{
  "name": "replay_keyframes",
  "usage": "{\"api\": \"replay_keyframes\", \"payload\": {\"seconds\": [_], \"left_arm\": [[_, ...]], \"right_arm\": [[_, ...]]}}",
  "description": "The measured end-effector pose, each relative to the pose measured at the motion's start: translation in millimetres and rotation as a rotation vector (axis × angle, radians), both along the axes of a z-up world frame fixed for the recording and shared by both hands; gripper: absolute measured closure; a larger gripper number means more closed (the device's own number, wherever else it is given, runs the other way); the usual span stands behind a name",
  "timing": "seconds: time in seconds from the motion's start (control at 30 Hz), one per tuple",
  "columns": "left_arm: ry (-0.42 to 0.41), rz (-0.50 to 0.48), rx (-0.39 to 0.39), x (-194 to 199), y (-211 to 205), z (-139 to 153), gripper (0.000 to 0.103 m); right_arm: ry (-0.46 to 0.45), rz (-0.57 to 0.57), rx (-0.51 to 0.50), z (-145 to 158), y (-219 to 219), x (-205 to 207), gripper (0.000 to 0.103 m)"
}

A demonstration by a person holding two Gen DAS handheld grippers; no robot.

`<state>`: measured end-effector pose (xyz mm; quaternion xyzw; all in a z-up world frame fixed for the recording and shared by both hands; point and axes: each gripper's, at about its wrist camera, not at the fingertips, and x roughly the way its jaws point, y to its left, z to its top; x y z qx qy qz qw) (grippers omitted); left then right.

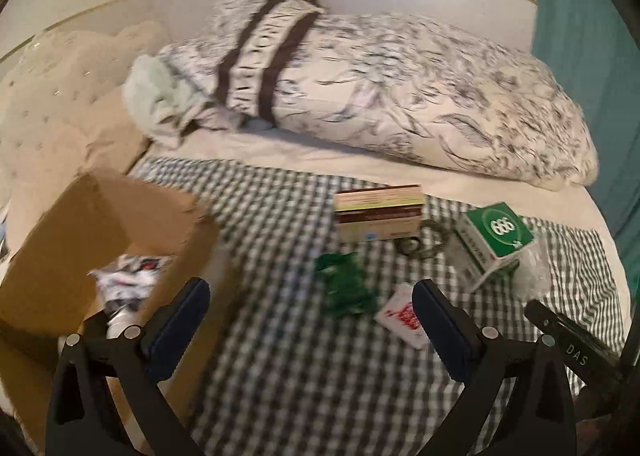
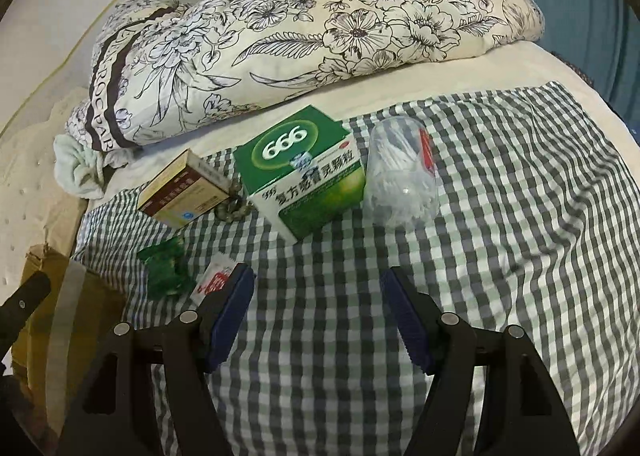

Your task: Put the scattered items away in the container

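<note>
A cardboard box [image 1: 100, 232] stands at the left on a checked cloth [image 1: 280, 356], with some packets inside. On the cloth lie a green 666 box [image 1: 498, 240], also in the right wrist view [image 2: 304, 167], a brown and cream box [image 1: 378, 217], a green wrapper [image 1: 346, 288], a red and white sachet [image 1: 404, 316], a bead bracelet [image 1: 424, 242] and a clear tub of cotton swabs [image 2: 400, 171]. My left gripper [image 1: 310, 320] is open and empty beside the cardboard box. My right gripper [image 2: 318, 310] is open and empty, short of the green box.
A folded flowered quilt [image 2: 320, 31] lies across the bed behind the items. A pale green cloth [image 1: 156, 95] sits at its left end. A cream cushion [image 1: 52, 103] is behind the cardboard box. A teal curtain [image 1: 588, 55] hangs at the right.
</note>
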<state>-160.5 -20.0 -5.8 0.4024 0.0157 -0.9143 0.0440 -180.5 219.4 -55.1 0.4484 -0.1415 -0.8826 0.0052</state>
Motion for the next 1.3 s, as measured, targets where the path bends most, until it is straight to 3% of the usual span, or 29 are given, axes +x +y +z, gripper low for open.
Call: {"api": "replay_keyframes", "payload": {"seconds": [0.27,0.43,0.8,1.03,1.13,1.3], "left_arm": [[-0.093,-0.023,-0.027,-42,23,-47,0.0],[-0.139,-0.028,0.007,-62,21,-68,0.0],[-0.215,-0.003,0.036,-94,14,-116,0.0],[-0.273,-0.009,0.057,-109,10,-149,0.0],[-0.239,-0.015,0.058,-109,11,-152,0.0],[-0.217,-0.032,0.058,-107,12,-152,0.003]], "right_arm": [[0.059,0.121,0.014,14,1,-24,0.035],[0.06,0.225,0.019,13,-4,-47,0.035],[0.044,0.412,0.143,0,-15,-87,0.035],[0.054,0.445,0.188,0,-14,-98,0.034],[0.069,0.428,0.221,4,-16,-95,0.033],[0.035,0.346,0.135,14,-13,-102,0.031]]}}
